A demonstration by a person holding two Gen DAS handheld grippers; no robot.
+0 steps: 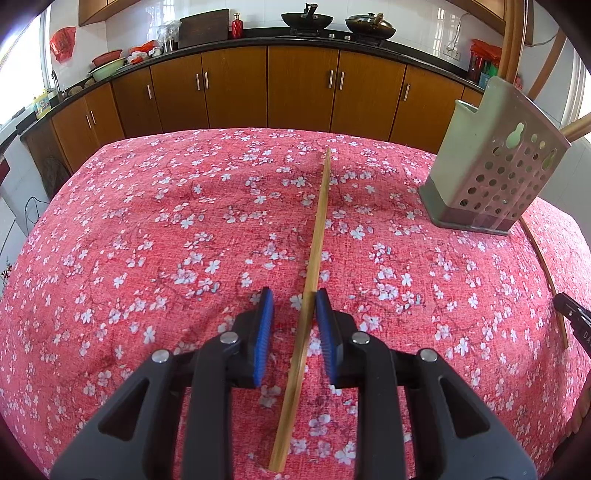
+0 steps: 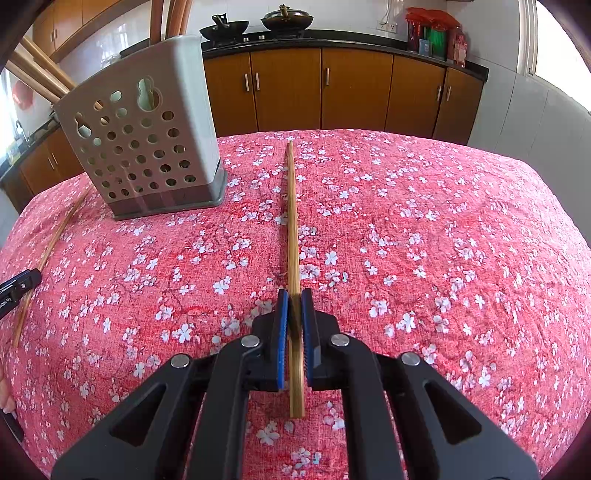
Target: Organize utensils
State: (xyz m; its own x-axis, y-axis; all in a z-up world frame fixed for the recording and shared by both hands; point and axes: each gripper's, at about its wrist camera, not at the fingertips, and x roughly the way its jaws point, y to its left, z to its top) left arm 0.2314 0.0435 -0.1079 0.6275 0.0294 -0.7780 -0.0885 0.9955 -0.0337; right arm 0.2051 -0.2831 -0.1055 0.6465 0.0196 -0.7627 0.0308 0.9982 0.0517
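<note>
A bamboo chopstick [image 1: 319, 221] lies on the red flowered tablecloth [image 1: 147, 229], pointing away from me. My left gripper [image 1: 293, 295] straddles it and is open: the right pad is close beside the stick and the left pad stands clear of it. A second chopstick [image 2: 291, 221] runs straight ahead in the right wrist view, and my right gripper [image 2: 294, 293] is shut on it near its near end. A grey perforated utensil holder [image 1: 495, 166] [image 2: 144, 140] stands upright between the two, near the far edge. Each gripper's tip shows at the other view's border [image 1: 572, 317] [image 2: 18, 286].
The table's far edge curves just behind the holder. Beyond it are brown kitchen cabinets [image 1: 236, 85], a dark counter with two woks [image 1: 306, 18], and wooden chair rails [image 2: 40, 70] behind the holder. Open cloth spreads left of the left gripper and right of the right gripper.
</note>
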